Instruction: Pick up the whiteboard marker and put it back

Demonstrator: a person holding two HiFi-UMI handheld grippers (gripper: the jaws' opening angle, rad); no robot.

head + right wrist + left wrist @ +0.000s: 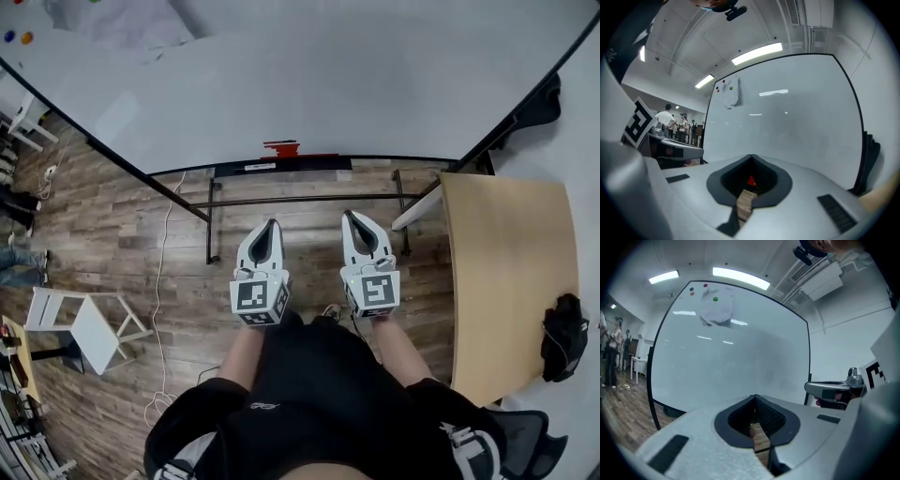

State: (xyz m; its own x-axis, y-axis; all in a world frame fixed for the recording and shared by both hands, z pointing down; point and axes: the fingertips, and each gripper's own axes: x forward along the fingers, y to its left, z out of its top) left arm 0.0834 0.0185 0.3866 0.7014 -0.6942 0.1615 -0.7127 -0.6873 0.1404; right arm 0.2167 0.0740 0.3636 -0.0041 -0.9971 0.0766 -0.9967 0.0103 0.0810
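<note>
We hold both grippers low over the wood floor (122, 234), side by side, tips pointing toward the whiteboard (328, 84). Left gripper (271, 225): jaws pressed together tip to tip, nothing btwn them. Right gripper (350, 216): same, closed and empty. The red marker (281, 148) lies on the ledge (394, 160) at the board's bottom edge, ahead of both pairs of tips and well apart from them, a bit nearer the left pair; too small for more detail.

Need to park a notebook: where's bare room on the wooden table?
The wooden table is bare from its end by the whiteboard down to the black object at its right edge; only that spot is crowded.
</note>
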